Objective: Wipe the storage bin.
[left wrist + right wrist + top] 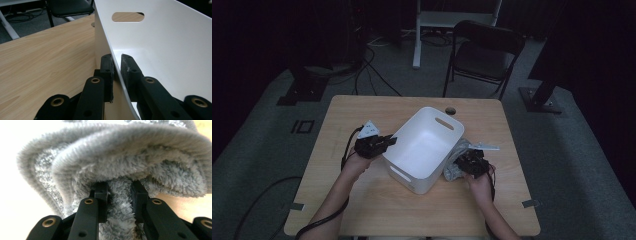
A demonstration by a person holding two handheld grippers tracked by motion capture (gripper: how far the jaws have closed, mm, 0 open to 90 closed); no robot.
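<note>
A white plastic bin point(424, 147) with slot handles stands on the middle of the wooden table. My left gripper point(387, 141) is shut on the bin's left wall; in the left gripper view the thin white wall point(117, 71) runs between the two black pads. A grey fluffy cloth point(456, 162) lies bunched against the bin's right side. My right gripper point(464, 162) is shut on a fold of that grey cloth point(120, 202), which bulges over the jaws in the right gripper view.
The wooden table point(362, 200) has bare room in front and on the left. A cable hole point(451, 110) sits near the far edge. Behind the table stand a black folding chair point(484, 52) and a white desk leg point(417, 35) on grey carpet.
</note>
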